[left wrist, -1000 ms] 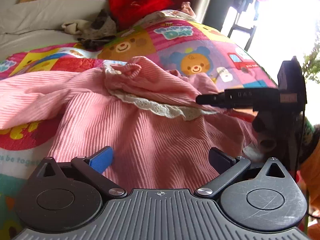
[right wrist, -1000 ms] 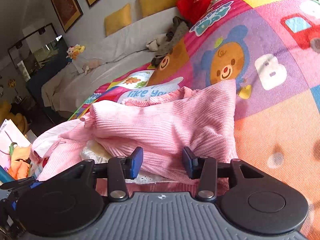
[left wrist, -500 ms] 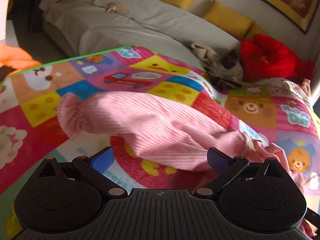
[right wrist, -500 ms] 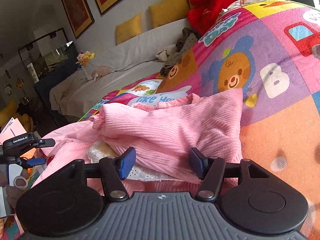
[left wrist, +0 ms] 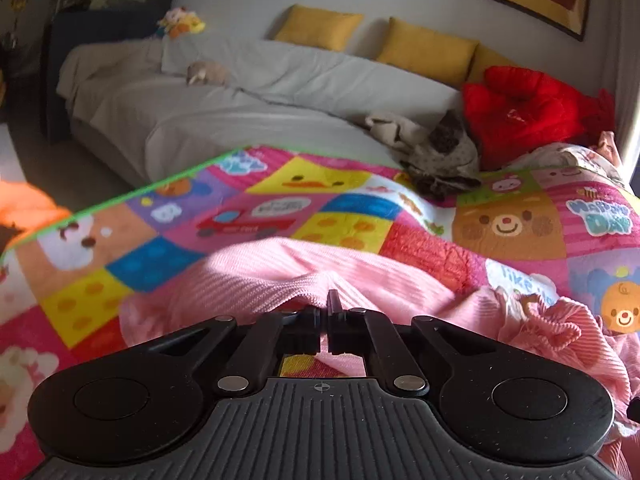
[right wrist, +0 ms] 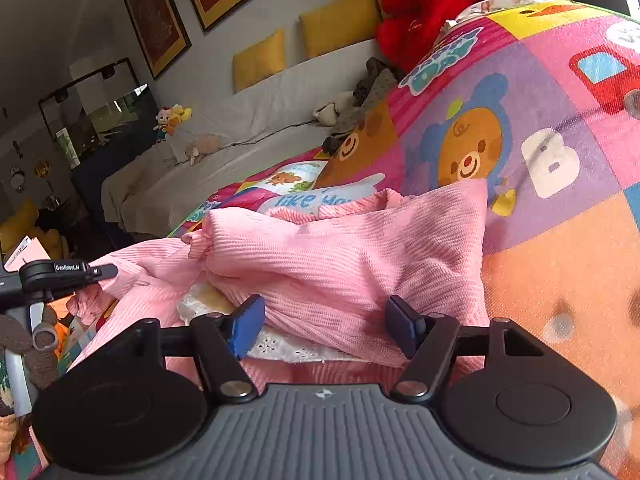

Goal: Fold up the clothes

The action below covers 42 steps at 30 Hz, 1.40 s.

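A pink ribbed garment (left wrist: 280,276) with white lace trim (right wrist: 280,348) lies on a colourful cartoon play mat (left wrist: 340,220). My left gripper (left wrist: 325,312) is shut on the garment's sleeve, pinching a fold of pink fabric between its fingers. In the right wrist view the garment's body (right wrist: 360,256) lies with one side folded over. My right gripper (right wrist: 326,324) is open, its fingers either side of the folded edge, holding nothing. The left gripper (right wrist: 96,271) shows at the far left there, at the sleeve end.
A grey-covered sofa (left wrist: 240,92) with yellow cushions (left wrist: 424,50) runs behind the mat. A red plush (left wrist: 520,108) and a heap of dark and beige clothes (left wrist: 436,152) lie at the mat's far edge. The mat's green edge (left wrist: 120,198) borders bare floor at left.
My left gripper swung left from the garment's body to the sleeve and closed on it. My right gripper opened wider and stayed over the folded body.
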### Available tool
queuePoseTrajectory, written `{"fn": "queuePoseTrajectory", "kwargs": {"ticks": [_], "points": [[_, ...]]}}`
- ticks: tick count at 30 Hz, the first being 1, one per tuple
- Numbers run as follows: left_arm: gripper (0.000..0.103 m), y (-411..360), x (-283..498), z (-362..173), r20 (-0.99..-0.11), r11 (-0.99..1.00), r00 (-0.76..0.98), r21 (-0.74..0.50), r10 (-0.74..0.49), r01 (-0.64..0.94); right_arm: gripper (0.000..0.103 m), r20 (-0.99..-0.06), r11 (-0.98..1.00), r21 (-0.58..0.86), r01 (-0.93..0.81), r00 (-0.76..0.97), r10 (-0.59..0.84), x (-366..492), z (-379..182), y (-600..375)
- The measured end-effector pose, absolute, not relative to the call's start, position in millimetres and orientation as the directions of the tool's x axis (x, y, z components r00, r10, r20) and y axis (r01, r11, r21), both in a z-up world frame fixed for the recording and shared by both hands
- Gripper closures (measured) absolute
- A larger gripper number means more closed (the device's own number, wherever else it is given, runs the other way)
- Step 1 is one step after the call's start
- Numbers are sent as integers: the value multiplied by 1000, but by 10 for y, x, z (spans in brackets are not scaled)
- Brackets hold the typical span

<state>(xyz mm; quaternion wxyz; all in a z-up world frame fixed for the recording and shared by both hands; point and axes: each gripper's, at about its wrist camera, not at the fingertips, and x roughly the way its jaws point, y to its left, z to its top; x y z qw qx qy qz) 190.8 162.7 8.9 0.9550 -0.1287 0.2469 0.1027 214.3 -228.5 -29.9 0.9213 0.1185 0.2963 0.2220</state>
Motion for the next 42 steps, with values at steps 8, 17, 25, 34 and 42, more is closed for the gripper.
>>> {"fn": "queuePoseTrajectory", "kwargs": {"ticks": [8,17,25,34,42], "points": [[100,549,1808,489,-231,1000,973,16,-21,25,34,-468,866,387,-316,742,480,2120,-303,-2357],[27,-134,1527,-55,-424,853,803,121,-418,508,30,-460,860,422,-288,749,476,2134,-312,-2412],[7,-66,1162,7,-534,856,748,84,-394,511,30,-461,884,26,-468,779,426,1953,310,-1923],[4,190,1257,-210,-629,904,687,-63,-365,423,35,-560,674,-104,-731,603,567,2136,594,-718],[4,340,1262,-228,-618,909,688,-117,-382,400,92,-554,721,-259,-643,710,435,2257,435,-555]]}}
